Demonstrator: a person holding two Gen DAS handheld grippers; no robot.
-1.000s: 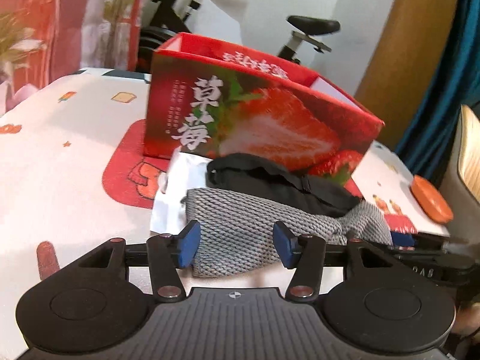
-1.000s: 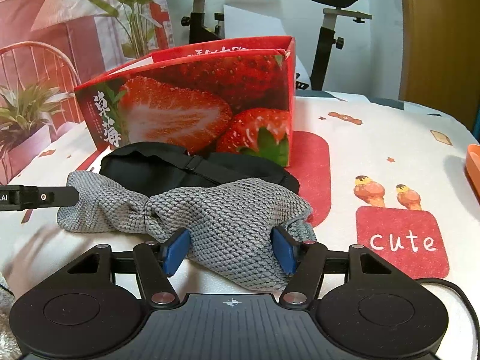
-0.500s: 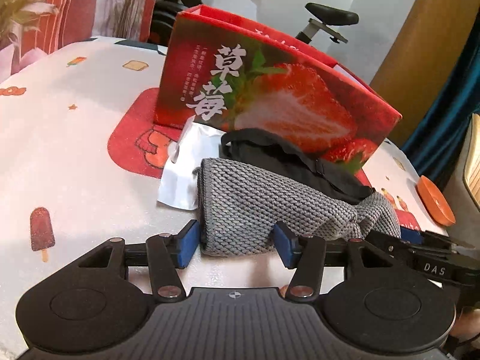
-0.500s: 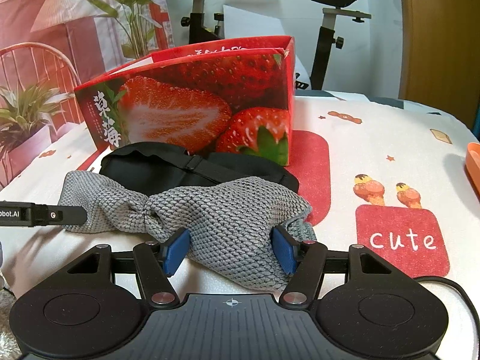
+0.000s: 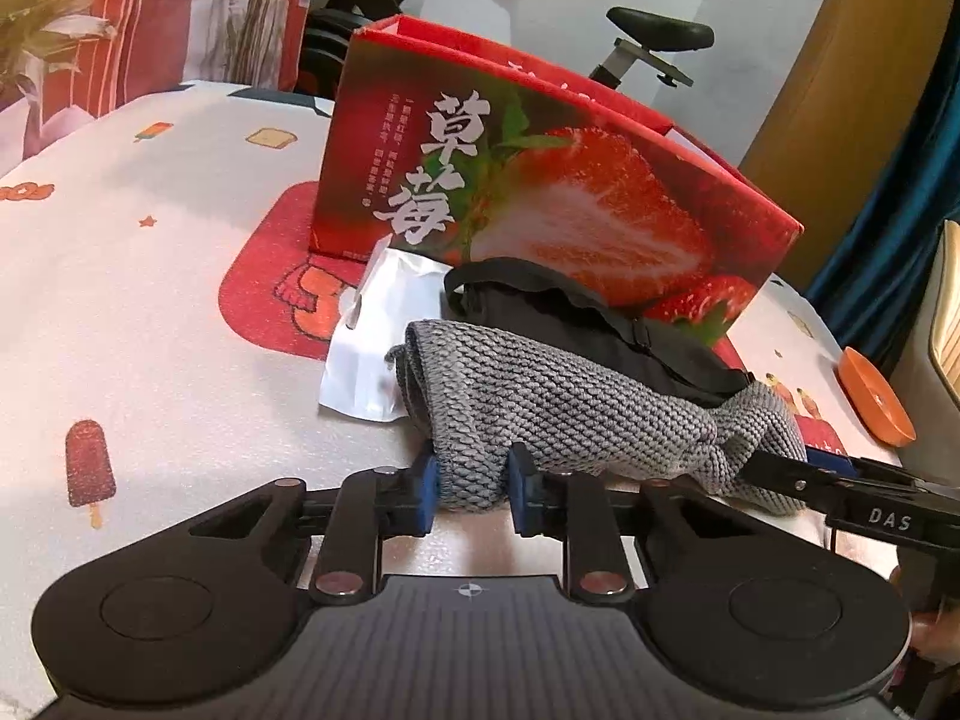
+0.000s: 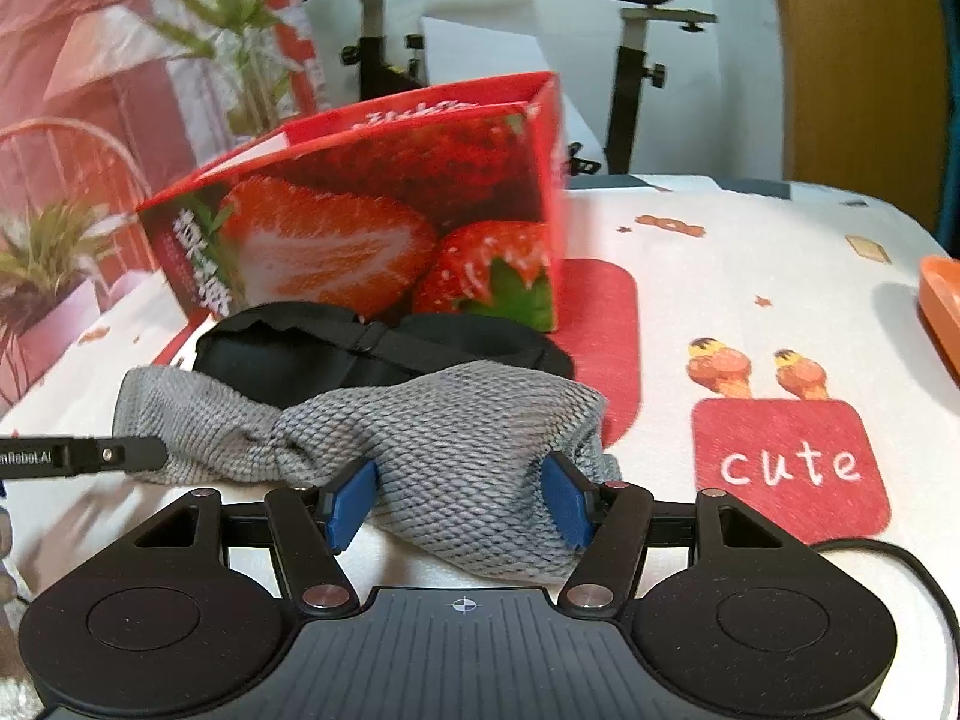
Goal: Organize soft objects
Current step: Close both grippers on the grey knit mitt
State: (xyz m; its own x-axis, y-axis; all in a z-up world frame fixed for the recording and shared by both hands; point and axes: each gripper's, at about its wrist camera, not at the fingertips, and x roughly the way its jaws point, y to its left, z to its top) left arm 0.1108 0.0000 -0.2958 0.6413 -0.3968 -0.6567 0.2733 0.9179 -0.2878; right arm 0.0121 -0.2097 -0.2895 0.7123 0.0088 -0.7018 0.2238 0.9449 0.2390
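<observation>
A grey knit cloth (image 5: 570,408) lies stretched across the table in front of a black fabric item with a strap (image 5: 570,324). My left gripper (image 5: 471,495) has the cloth's left end between its blue pads. Its jaws are closing and the pads press into the bunched knit. My right gripper (image 6: 459,504) holds the wider right end of the grey knit cloth (image 6: 456,432), with the pads against both sides of it. The black fabric item (image 6: 312,348) sits just behind the cloth. Each gripper's finger shows at the edge of the other's view.
A red strawberry-print box (image 5: 570,198), open at the top, stands right behind the fabrics. A white pouch (image 5: 384,348) lies at the cloth's left end. An orange dish (image 6: 942,300) sits at the table's right edge. An exercise bike (image 6: 630,60) stands beyond the table.
My left gripper's jaws have narrowed from wide apart onto the cloth's left end, bunching it. The right gripper and its end of the cloth have stayed put.
</observation>
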